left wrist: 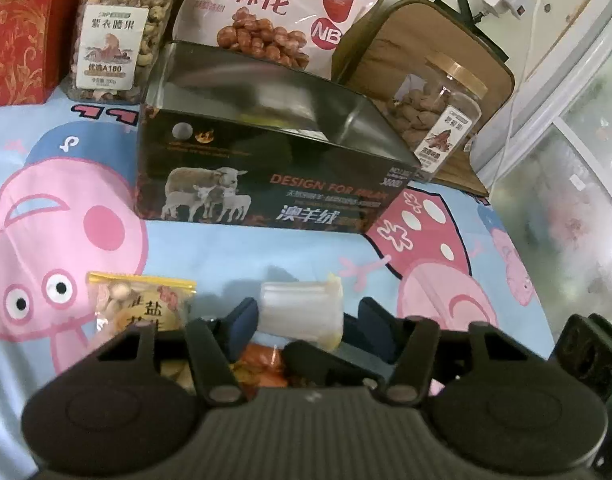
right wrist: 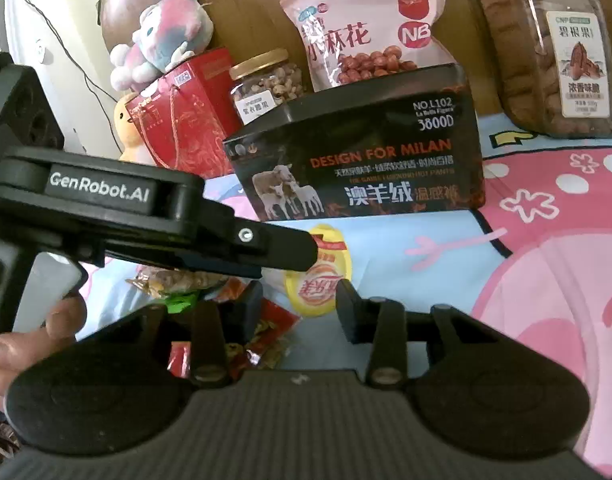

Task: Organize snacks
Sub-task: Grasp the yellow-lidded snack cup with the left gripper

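Observation:
An open black tin box (left wrist: 265,152) with sheep pictures stands on the cartoon sheet; it also shows in the right wrist view (right wrist: 362,160). My left gripper (left wrist: 306,320) is open, its fingers on either side of a white and yellow snack packet (left wrist: 301,312) without visibly pressing it. A yellow salted-snack packet (left wrist: 141,304) lies to its left, and orange packets (left wrist: 261,364) lie under it. My right gripper (right wrist: 297,304) is open above a round yellow packet (right wrist: 318,276) and red packets (right wrist: 269,328). The left gripper's body (right wrist: 145,216) crosses the right wrist view.
Behind the box stand a pink bag of twisted snacks (left wrist: 273,8), a cashew jar (left wrist: 117,36), a pecan jar (left wrist: 438,112) and a red gift bag (right wrist: 181,120) with plush toys (right wrist: 165,36). A brown cushion (left wrist: 426,52) is at the back right.

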### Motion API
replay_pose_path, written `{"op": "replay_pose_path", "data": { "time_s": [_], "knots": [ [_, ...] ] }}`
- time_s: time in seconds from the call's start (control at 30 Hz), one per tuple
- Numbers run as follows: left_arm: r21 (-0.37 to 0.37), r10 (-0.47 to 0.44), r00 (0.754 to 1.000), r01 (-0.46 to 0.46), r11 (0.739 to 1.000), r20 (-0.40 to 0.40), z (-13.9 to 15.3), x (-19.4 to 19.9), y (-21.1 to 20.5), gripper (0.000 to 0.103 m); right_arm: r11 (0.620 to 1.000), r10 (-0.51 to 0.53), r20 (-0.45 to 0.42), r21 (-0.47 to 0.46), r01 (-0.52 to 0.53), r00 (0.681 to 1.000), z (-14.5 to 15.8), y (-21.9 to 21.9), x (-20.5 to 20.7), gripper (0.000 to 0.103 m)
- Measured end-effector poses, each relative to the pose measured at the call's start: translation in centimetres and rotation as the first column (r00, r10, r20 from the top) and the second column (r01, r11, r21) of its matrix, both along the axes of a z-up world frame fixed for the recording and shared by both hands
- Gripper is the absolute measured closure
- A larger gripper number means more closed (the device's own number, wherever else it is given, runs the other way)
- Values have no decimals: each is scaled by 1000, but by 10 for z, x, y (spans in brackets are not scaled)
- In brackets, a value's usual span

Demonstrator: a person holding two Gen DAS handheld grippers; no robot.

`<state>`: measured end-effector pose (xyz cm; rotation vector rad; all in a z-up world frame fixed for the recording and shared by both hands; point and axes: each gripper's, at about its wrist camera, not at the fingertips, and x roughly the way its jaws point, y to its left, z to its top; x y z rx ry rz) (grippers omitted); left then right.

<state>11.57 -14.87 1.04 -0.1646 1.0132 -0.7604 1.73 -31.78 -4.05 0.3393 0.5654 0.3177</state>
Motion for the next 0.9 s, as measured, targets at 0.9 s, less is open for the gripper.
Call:
{"op": "replay_pose_path", "data": {
  "time_s": [0.9],
  "knots": [
    [-89,54,992,-44,995,118,46,10,32,49,980,8,180,-197,28,984,22,8,-6,65]
  ]
}}
